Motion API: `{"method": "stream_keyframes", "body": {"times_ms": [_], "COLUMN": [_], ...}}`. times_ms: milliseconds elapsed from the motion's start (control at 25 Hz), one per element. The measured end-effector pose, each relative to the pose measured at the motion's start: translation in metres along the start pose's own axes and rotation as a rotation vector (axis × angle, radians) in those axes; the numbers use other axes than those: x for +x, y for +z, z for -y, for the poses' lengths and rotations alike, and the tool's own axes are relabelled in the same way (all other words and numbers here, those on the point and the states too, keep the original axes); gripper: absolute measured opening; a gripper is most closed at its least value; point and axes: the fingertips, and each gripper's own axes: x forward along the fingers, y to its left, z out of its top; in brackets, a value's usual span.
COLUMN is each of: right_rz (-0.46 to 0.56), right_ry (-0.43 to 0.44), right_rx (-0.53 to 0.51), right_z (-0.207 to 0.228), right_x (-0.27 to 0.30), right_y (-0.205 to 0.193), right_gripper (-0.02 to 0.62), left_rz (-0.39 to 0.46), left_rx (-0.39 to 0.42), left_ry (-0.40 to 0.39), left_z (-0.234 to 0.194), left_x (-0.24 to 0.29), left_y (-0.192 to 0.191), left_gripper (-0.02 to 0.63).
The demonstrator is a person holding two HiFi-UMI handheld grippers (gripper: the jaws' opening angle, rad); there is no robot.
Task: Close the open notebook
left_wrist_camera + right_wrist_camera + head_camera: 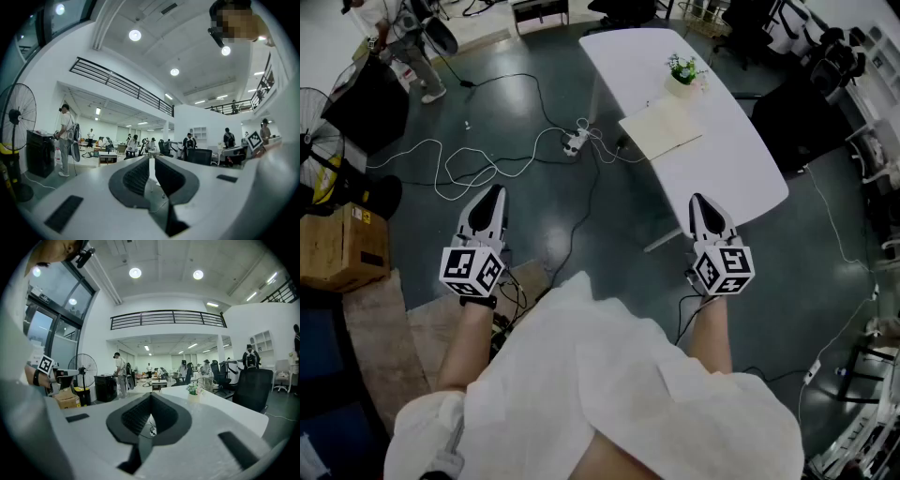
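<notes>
The open notebook lies flat with cream pages on the white table, just in front of a small potted plant. Both grippers hang in the air over the floor, well short of the table. My left gripper is out to the left, shut and empty. My right gripper is near the table's near end, shut with nothing in it. In the right gripper view the jaws point level at the table and the plant. The left gripper faces the open hall.
White cables and a power strip lie on the dark floor between me and the table. A cardboard box and a standing fan are at the left. Black office chairs stand beyond the table. A person stands far left.
</notes>
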Motion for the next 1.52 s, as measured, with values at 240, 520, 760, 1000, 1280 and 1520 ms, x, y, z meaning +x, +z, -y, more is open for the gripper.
{"method": "stream_keyframes", "body": {"times_ms": [240,520,760,1000,1280,1520], "right_rz": [-0.013,-0.020,0.003,0.016,0.003,-0.015], "right_ry": [-0.007,-0.015,-0.009,-0.010,-0.002,0.030], "right_rx": [0.008,0.010,0.012,0.025,0.028,0.015], "right_z": [0.003,0.012,0.015,0.017,0.022,0.027], "right_x": [0.003,-0.001,-0.006,-0.005,0.004,0.037], "right_y": [-0.002,-0.003,-0.004,-0.005,-0.010,-0.014], "right_gripper": [0.000,0.000,0.002,0.003,0.005,0.005], "left_rz": [-0.014,-0.027,-0.033,-0.031,-0.041,-0.042], "left_rx": [-0.003,0.004,0.008,0.010,0.007,0.000], "left_ry": [-0.018,-0.042,-0.056,-0.048,-0.036,-0.033], "left_z": [0.002,0.011,0.023,0.025,0.024,0.017], "left_x": [0.009,0.020,0.022,0.021,0.026,0.051], "left_y": [-0.002,-0.002,-0.005,-0.004,-0.008,-0.014], "left_gripper": [0.034,0.034,0.034,0.034,0.034,0.032]}}
